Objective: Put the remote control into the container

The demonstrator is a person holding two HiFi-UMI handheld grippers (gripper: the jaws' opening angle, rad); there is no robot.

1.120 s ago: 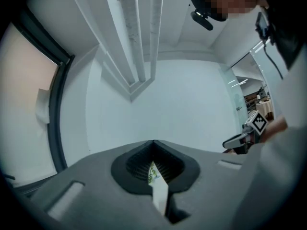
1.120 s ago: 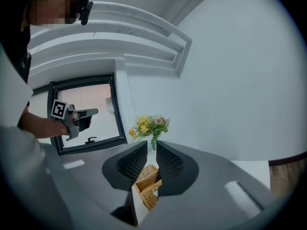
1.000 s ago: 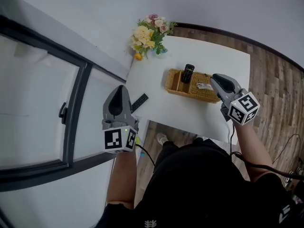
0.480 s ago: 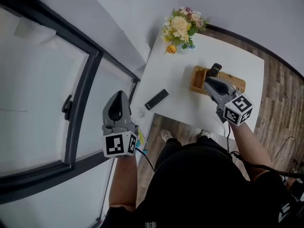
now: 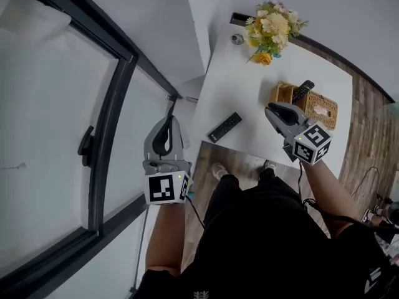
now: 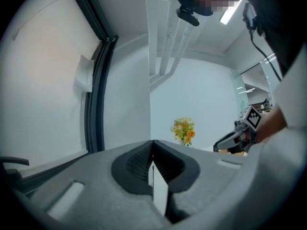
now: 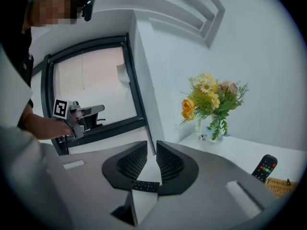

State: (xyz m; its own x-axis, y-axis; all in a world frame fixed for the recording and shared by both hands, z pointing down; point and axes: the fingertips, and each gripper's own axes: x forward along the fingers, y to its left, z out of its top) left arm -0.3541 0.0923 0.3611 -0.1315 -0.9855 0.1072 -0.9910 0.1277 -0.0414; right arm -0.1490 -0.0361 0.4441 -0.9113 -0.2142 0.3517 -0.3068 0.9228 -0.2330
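With the remote control on the table, left gripper fingers are closed, right gripper fingers slightly apart.

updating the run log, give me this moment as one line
left gripper shut, empty | right gripper slightly open, empty, near basket | black remote flat on table | second remote standing in basket

White table in corner against pale walls; flower bouquet at far edge. Wood-plank floor alongside, dark baseboard behind. Large dark-framed window at left, handle on frame. Ceiling strip light lit.
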